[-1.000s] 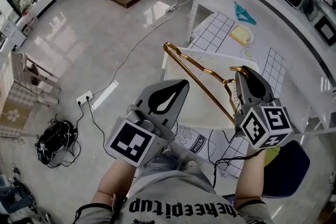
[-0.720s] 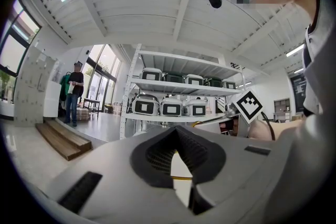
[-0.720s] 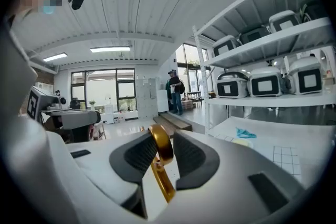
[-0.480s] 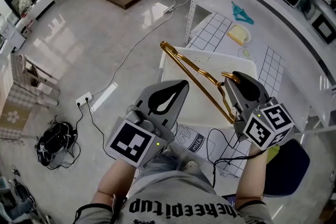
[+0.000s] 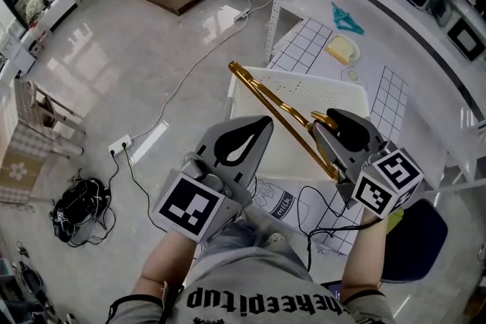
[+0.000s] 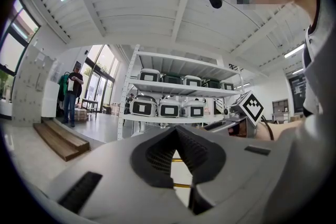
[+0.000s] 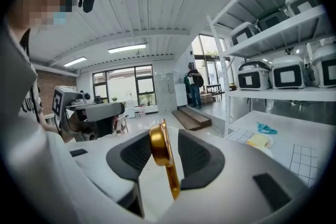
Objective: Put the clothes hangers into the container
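The right gripper [image 5: 338, 121] has just been opening its jaws, the gold hanger [image 5: 277, 106] standing hook-first between them, bar stretching ahead over the container [image 5: 304, 77]; the left gripper [image 5: 257, 124] is idling shut, farther off.

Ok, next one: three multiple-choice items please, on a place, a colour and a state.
1. Where is the hanger? A on the floor; B over the white container; C on the top shelf.
2. Its colour? A blue; B black; C gold.
3. The fingers of the right gripper? A shut, empty; B apart around the hook; C clamped on a cable.
Key: B, it crosses above the container. C, shiny gold metal. B, they have just been opening, with a gap beside the hook.
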Demonstrator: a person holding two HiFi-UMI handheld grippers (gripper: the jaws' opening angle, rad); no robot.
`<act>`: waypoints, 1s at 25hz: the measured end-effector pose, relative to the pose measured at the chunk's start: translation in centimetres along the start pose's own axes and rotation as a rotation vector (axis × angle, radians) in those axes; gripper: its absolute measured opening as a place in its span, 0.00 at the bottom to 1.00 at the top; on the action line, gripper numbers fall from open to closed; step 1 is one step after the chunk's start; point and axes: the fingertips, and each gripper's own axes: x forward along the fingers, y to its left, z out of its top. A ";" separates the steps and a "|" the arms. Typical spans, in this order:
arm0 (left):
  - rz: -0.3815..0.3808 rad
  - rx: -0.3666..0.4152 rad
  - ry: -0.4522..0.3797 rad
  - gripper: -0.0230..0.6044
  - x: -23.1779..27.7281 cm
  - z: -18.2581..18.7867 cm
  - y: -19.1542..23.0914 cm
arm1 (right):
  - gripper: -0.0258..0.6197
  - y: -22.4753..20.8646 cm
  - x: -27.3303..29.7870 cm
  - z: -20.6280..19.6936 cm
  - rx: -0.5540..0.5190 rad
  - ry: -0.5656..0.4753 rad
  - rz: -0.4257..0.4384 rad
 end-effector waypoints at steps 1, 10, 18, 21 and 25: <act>-0.001 -0.003 0.001 0.07 0.0 0.0 -0.1 | 0.30 0.3 -0.1 -0.1 -0.003 0.003 0.012; -0.006 0.007 -0.015 0.07 -0.4 0.5 -0.8 | 0.29 1.1 -1.2 1.4 -0.007 -0.069 0.031; -0.021 -0.029 0.016 0.07 -0.7 0.4 -2.3 | 0.10 1.1 -3.1 2.2 -0.006 -0.117 -0.031; -0.031 -0.026 0.009 0.07 -0.9 0.6 -2.9 | 0.05 1.3 -4.0 2.7 -0.001 -0.141 -0.056; -0.045 -0.010 -0.019 0.07 -0.8 1.1 -4.0 | 0.06 2.0 -5.3 2.9 -0.007 -0.160 -0.065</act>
